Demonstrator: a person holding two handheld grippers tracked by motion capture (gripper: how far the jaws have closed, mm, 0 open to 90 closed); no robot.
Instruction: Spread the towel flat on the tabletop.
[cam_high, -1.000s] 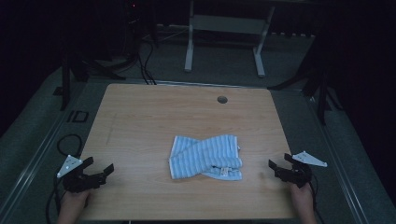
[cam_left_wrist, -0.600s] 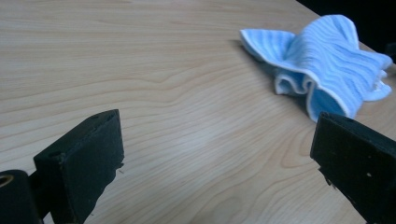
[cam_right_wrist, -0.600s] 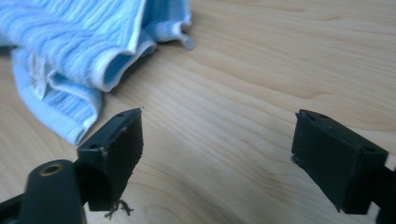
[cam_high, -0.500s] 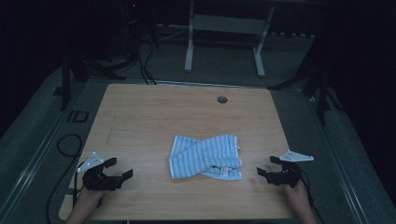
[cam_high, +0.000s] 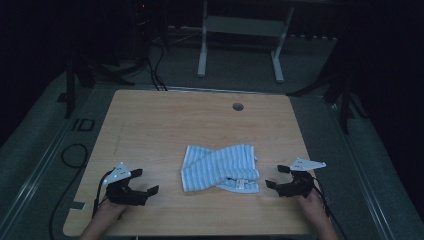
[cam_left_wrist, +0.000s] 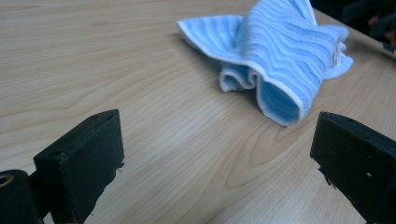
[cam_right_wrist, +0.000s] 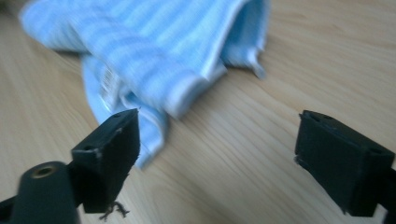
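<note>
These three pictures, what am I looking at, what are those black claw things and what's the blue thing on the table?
A person sits at a wooden table with a hand-held tool in each hand. The high view looks down from above: the left gripper and right gripper point inward at a crumpled blue striped towel lying between them. The other two pictures come from small cameras riding on each gripper, looking out past its own two black jaws. Both grippers are open and hold nothing; the right one has just been opening wider, close beside the towel.

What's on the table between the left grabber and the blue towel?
Nothing: bare wood lies between the left gripper and the towel, seen in the high view and left gripper view.
</note>
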